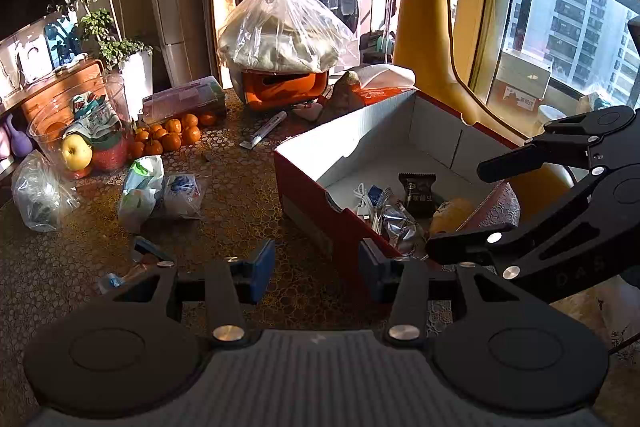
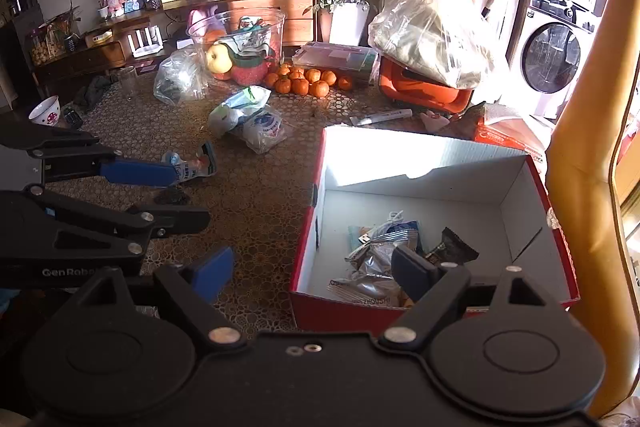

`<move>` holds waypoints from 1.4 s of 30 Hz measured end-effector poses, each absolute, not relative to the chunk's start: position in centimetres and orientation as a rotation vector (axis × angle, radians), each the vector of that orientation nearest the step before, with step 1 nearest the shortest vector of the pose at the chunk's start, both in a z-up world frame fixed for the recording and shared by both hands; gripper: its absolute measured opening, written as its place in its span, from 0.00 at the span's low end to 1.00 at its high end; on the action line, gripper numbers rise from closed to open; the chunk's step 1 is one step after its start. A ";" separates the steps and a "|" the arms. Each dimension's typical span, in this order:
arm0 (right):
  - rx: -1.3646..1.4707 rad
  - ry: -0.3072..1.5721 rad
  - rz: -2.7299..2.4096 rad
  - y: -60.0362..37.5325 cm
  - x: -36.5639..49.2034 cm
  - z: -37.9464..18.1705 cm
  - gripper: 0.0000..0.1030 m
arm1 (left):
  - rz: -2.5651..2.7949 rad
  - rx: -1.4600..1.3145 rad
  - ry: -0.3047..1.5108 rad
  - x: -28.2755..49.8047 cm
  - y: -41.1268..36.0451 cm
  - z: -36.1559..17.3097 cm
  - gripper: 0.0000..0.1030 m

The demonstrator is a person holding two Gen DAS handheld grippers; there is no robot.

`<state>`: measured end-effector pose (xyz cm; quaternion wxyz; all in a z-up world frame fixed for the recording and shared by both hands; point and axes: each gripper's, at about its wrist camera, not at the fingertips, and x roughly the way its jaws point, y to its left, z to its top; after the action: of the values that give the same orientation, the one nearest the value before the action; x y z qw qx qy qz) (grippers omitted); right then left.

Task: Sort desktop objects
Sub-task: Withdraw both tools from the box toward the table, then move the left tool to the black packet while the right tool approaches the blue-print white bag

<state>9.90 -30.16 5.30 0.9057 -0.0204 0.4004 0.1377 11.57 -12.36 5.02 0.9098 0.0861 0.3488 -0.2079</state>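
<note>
Clearly mid-sort: red box (image 2: 436,211) at the counter's window-side edge, already holding wrapped snacks (image 2: 384,259) and a cable. Left gripper (image 1: 316,267) with jaws partly open and empty; right gripper (image 2: 320,271) with jaws wide, also empty, straddling the box's near corner. Crumpled small packet (image 2: 192,165) loose on the counter (image 2: 256,211) just beyond the left gripper's fingertips, long axis roughly across them, so nearer that hand. Packet half hidden by a blue pad; label unreadable.
</note>
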 end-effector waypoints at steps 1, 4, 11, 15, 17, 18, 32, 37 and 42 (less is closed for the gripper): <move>-0.049 0.820 0.287 -29.7 9.7 5.3 0.84 | -0.420 0.167 0.710 11.2 -11.6 5.0 0.43; -0.074 0.801 0.290 -28.3 9.1 5.1 0.84 | -0.391 0.153 0.686 10.3 -9.9 4.9 0.43; -0.088 0.784 0.285 -26.0 8.8 4.3 0.84 | -0.318 0.113 0.673 8.7 -5.8 3.9 0.46; -0.088 0.779 0.308 -24.5 9.0 4.0 0.84 | -0.291 0.097 0.686 7.9 -3.8 2.8 0.46; -0.084 0.778 0.320 -23.9 9.2 3.9 0.85 | -0.276 0.086 0.688 7.6 -2.9 2.1 0.46; -0.082 0.777 0.321 -23.5 9.3 3.8 0.85 | -0.269 0.083 0.689 7.5 -2.5 1.8 0.46; -0.125 0.744 0.369 -18.8 11.2 1.5 0.92 | -0.186 0.041 0.692 8.7 2.3 -1.4 0.75; -0.133 0.760 0.395 -17.8 12.1 0.3 0.92 | -0.187 0.016 0.702 10.1 3.4 -2.4 0.86; -0.139 0.773 0.407 -16.9 13.0 -0.7 0.92 | -0.188 -0.002 0.701 11.8 4.2 -3.1 1.00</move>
<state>13.03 -16.92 -0.67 0.9039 -0.0674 0.3738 0.1967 11.84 4.25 -3.11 0.9349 -0.0010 0.3427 -0.0918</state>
